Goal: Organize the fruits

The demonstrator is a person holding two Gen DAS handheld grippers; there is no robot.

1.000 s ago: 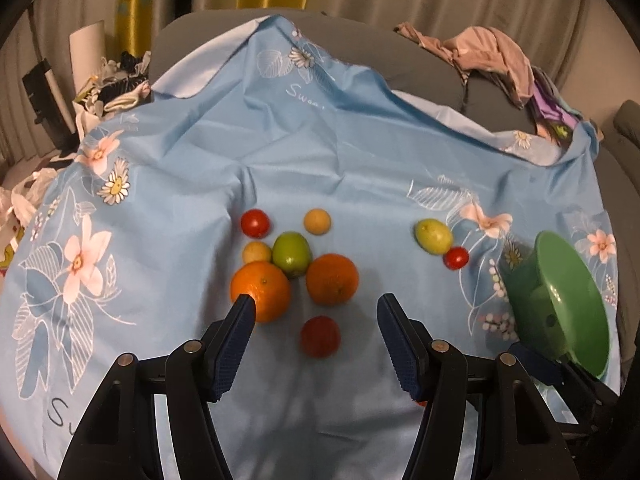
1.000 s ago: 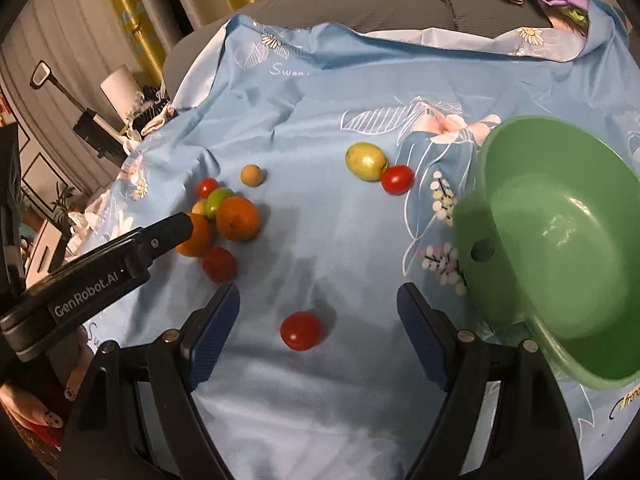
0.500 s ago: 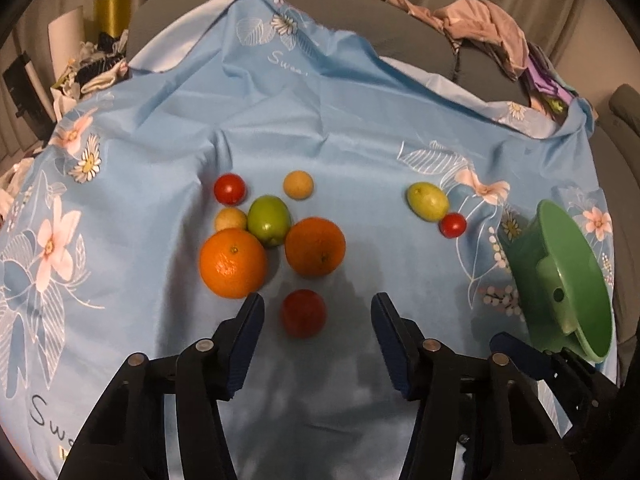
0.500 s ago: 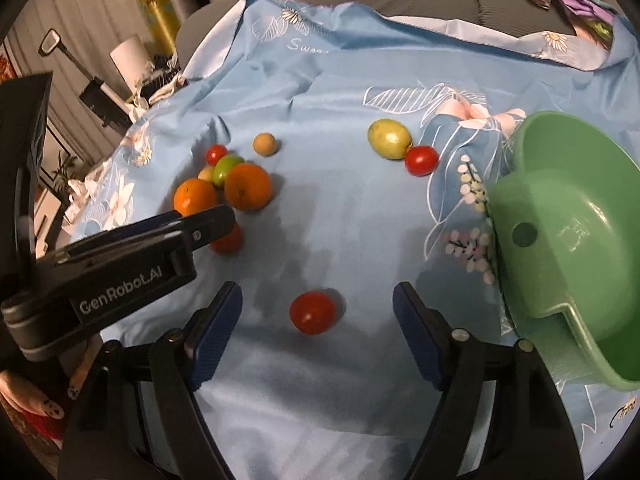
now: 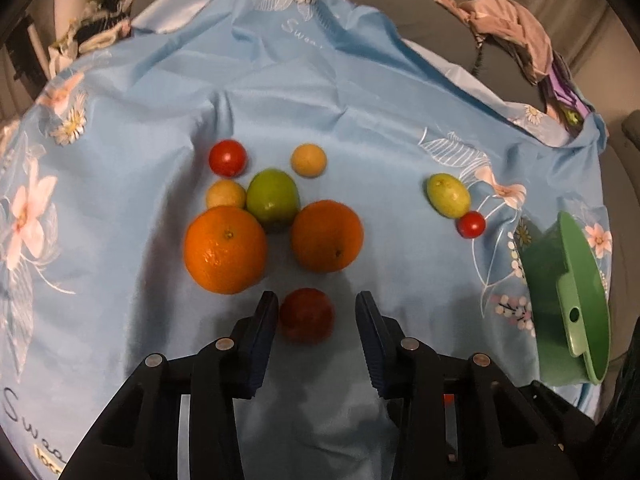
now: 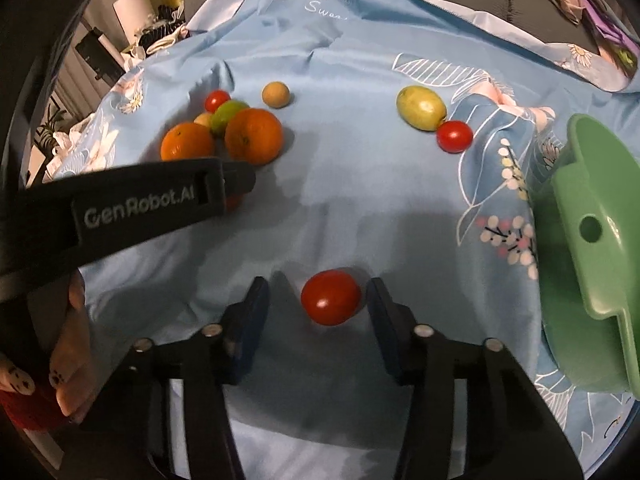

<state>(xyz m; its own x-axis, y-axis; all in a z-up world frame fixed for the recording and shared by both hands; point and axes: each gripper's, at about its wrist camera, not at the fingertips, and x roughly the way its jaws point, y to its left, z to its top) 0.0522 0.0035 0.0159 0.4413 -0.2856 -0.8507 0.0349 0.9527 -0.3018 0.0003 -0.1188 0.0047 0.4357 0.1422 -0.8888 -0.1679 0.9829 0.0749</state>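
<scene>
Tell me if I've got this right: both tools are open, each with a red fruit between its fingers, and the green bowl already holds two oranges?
Not quite. The bowl is empty in the right wrist view; both oranges lie on the cloth. The rest holds.

The cloth (image 5: 360, 92) is thin, smooth blue fabric with a faint sheen, creased and printed with flowers, and the bowl (image 6: 592, 240) at its right edge looks like smooth green plastic, slightly glossy. The tomatoes (image 6: 331, 298) have taut, shiny skins with bright highlights, the oranges (image 5: 225, 249) a finely pitted, duller peel, and the lime (image 5: 273, 199) a smooth, soft gloss. Both grippers, left (image 5: 317, 322) and right (image 6: 318, 308), are matt black plastic with bright metal rivets and ribbed blue pads (image 5: 370, 334) that look rubbery.
</scene>
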